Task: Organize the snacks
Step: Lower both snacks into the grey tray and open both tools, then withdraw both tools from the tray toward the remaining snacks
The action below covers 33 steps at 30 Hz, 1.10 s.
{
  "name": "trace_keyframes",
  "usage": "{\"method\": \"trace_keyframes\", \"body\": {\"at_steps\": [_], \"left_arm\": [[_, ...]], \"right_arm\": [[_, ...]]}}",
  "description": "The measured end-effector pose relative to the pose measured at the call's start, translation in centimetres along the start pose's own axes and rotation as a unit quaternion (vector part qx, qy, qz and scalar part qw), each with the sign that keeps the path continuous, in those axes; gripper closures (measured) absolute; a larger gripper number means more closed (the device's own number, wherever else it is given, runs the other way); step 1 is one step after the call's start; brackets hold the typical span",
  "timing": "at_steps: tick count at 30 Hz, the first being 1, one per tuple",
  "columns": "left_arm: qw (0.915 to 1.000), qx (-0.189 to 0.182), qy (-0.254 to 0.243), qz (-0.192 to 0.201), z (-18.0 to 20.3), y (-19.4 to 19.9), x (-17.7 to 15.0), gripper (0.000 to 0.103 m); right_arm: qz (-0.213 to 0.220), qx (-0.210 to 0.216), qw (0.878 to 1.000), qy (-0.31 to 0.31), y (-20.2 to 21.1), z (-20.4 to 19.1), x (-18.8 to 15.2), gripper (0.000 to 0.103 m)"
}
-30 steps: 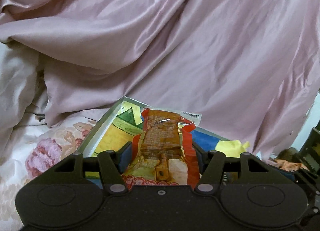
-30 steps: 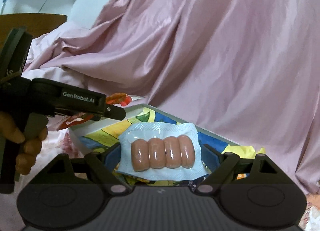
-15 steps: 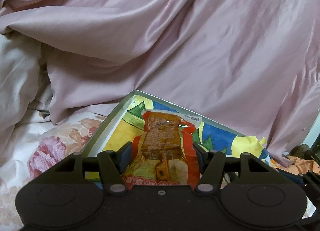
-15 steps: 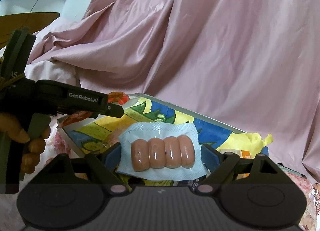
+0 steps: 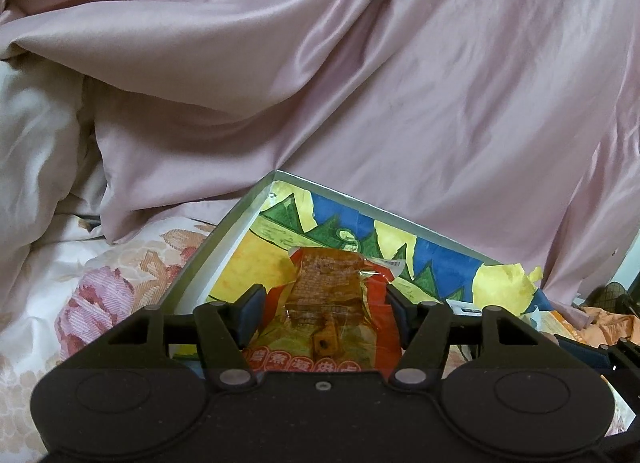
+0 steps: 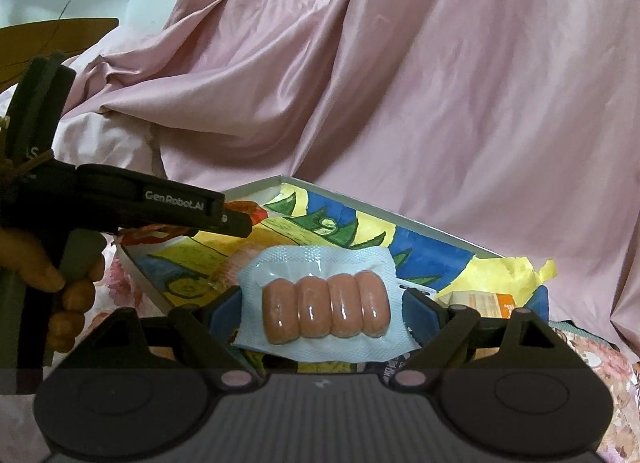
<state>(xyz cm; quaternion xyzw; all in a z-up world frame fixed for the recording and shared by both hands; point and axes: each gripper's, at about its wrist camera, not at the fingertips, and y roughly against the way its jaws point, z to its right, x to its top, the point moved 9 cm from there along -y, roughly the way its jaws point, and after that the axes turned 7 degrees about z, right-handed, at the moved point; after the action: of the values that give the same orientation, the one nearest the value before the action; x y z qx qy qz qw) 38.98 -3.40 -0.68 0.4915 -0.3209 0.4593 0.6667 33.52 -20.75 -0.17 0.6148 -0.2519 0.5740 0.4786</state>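
My left gripper (image 5: 324, 305) is shut on a red and orange snack packet (image 5: 326, 283), which hangs over the near left part of an open box (image 5: 224, 239) lined with a yellow, blue and green picture. The right gripper (image 6: 322, 301) is shut on a pale blue vacuum pack of several sausages (image 6: 324, 303), held flat above the same box (image 6: 360, 209). In the right wrist view the left gripper (image 6: 236, 223) reaches in from the left over the box's left corner, a hand (image 6: 68, 283) on its handle.
A pink satin sheet (image 5: 360, 83) piles up behind and around the box. Floral bedding (image 5: 100, 295) lies left of it. Torn yellow paper (image 6: 520, 267) and an orange packet (image 6: 480, 301) sit at the box's right end. A wooden board (image 6: 48, 35) stands far left.
More of the box's inside shows in both views than before. The right gripper has come slightly lower over the box with the sausage pack. Both grips are unchanged.
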Motion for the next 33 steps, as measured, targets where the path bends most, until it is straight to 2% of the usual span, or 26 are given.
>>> {"method": "trace_keyframes", "body": {"at_steps": [5,12,17,21,26,33], "left_arm": [[1.0,0.002,-0.001,-0.004,0.0,-0.3,-0.3,0.036],[0.9998,0.002,0.011,0.015,0.0,0.7,0.3,0.013],[0.9993,-0.001,0.009,0.035,0.3,2.2,1.0,0.004],[0.9988,-0.004,0.001,0.049,0.3,3.9,1.6,0.001],[0.9977,0.001,-0.015,0.066,-0.1,6.5,2.0,0.001],[0.9961,0.007,-0.04,0.078,-0.8,10.9,1.4,0.001]], "right_arm": [[-0.005,-0.002,1.0,-0.005,-0.2,0.2,-0.2,0.014],[-0.008,-0.01,1.0,-0.006,-0.3,0.4,-0.4,0.011],[0.01,-0.016,1.0,-0.013,0.4,0.6,0.3,0.006],[0.027,-0.021,0.999,-0.02,1.3,0.7,0.9,0.004],[0.046,-0.034,0.998,-0.032,3.4,0.6,1.3,0.0],[0.077,-0.053,0.995,-0.03,6.9,-0.2,1.8,0.0]]}}
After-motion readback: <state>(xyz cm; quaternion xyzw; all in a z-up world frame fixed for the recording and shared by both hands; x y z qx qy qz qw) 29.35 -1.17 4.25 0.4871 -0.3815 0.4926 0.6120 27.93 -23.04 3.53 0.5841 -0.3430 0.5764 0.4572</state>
